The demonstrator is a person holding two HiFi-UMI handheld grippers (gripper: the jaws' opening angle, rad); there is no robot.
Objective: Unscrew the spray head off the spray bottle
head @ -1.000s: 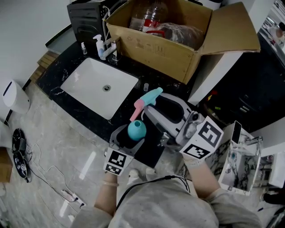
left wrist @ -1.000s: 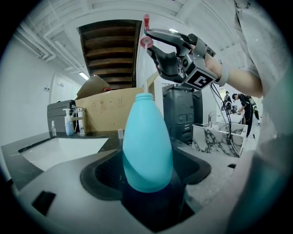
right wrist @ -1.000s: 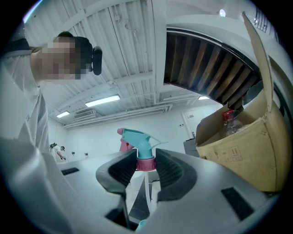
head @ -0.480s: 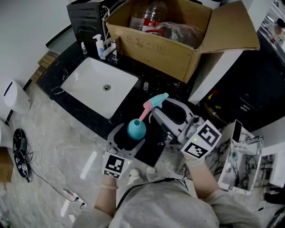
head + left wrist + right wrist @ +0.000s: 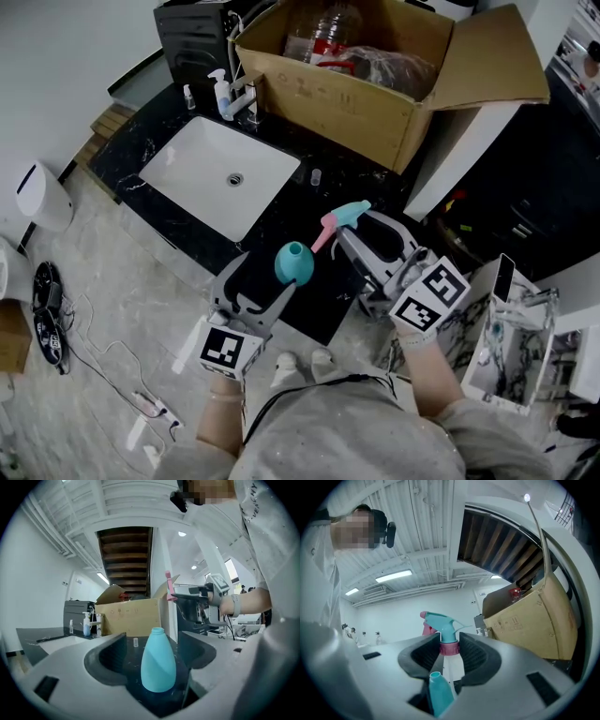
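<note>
The left hand-held gripper [image 5: 152, 638] is clenched on the teal spray bottle [image 5: 293, 262], which stands upright between its jaws with its neck open and bare. The spray head [image 5: 345, 217] is off the bottle and well apart from it, up and to the right in the head view. It is grasped at its pink collar by the right hand-held gripper [image 5: 449, 641], with the teal nozzle and pink trigger sticking out past the jaw tips and a white tube running back between the jaws. Both tools are held over the near edge of the black bench [image 5: 281, 211], and the space between bottle and head is open. Just beyond the spray head a large cardboard box [image 5: 328, 98] sits on the bench with its flaps up. It holds a clear plastic bottle and a crumpled bag. In the left gripper view it rises directly behind the bottle. A small clear vial [image 5: 316, 175] stands on the bench between the box and the grippers. To the left lies a white sink [image 5: 202, 164], with a pump bottle [image 5: 221, 92] and a faucet at its far corner and a black appliance [image 5: 192, 33] behind. On the floor [image 5: 141, 281] are a white bin [image 5: 39, 195] and loose cables [image 5: 52, 323].
</note>
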